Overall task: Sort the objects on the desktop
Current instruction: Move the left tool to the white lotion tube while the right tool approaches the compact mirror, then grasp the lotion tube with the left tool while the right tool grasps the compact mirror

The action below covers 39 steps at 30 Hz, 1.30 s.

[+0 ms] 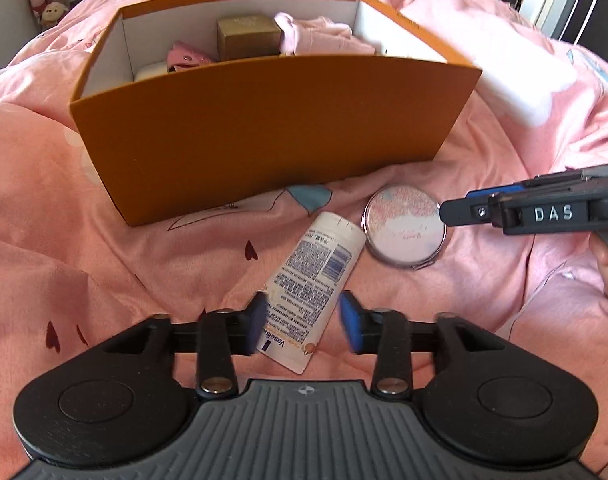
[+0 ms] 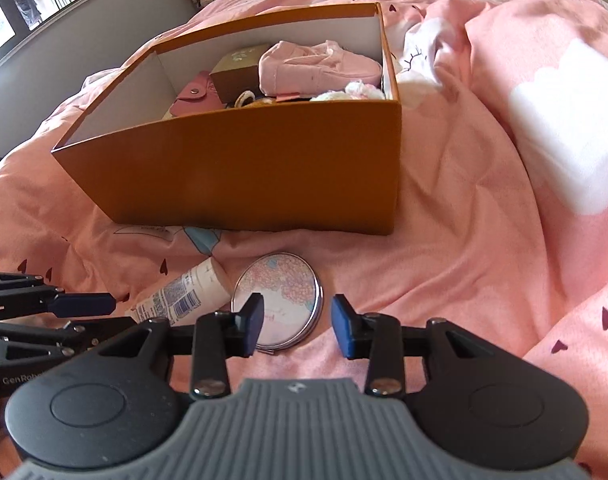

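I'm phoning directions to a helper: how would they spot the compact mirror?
Find the tall orange cardboard box on the pink bedspread. In front of it lies the round, silver-rimmed compact mirror with a pink floral lid, flat, unlike the long white Vaseline tube beside it.

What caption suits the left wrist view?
Open left tool straddles a Vaseline tube beside a round mirror, before an orange box.

A: Any readable txt?
B: "Vaseline" on the near end of the white plastic tube (image 1: 312, 292). "DAS" in white on the black right gripper (image 1: 443, 213).
A: More?
B: "GenRob…", cut off, on the black left gripper (image 2: 112, 303) body. Tube's small print unreadable.
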Available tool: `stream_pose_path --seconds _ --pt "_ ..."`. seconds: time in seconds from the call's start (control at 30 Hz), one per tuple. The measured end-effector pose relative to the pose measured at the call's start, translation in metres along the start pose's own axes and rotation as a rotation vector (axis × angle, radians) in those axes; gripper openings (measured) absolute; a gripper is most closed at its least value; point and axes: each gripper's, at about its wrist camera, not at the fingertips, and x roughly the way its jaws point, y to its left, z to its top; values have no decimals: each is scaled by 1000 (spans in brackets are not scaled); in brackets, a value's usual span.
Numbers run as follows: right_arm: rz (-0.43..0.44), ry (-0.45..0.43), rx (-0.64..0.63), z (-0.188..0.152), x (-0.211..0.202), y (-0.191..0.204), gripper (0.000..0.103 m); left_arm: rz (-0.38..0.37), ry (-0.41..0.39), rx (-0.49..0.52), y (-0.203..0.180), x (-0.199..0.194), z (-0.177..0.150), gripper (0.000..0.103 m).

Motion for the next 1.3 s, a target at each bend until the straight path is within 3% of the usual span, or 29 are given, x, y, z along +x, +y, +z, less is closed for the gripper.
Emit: stream_pose_path --seconds 0.17,0.27,0.33,0.5,0.63,0.8,0.93,1.03,1.07,1.3 --pt "22 39 43 0 13 -8 41 30 61 58 -7 11 -2 61" --pt "37 60 68 0 20 -13 41 53 104 40 -3 20 -6 61" --pt "45 73 88 0 25 -17 41 57 120 -27 6 22 -8 61" --pt "67 98 119 -1 35 -24 43 -35 144 -292 42 28 -14 61" --pt "81 107 109 -1 40 -24 47 -82 166 -409 57 40 -17 66" --pt "98 115 109 -1 47 -25 48 -152 168 -482 63 51 -17 70" --pt "125 123 116 0 54 -27 52 -177 147 -494 62 52 -17 63" --pt "125 120 114 0 54 -27 52 -165 117 -501 62 44 -19 45" --pt "126 117 114 0 53 -27 49 -163 102 -505 62 40 -20 39" --pt "101 80 119 0 40 -24 34 -165 -48 -432 63 7 -16 25"
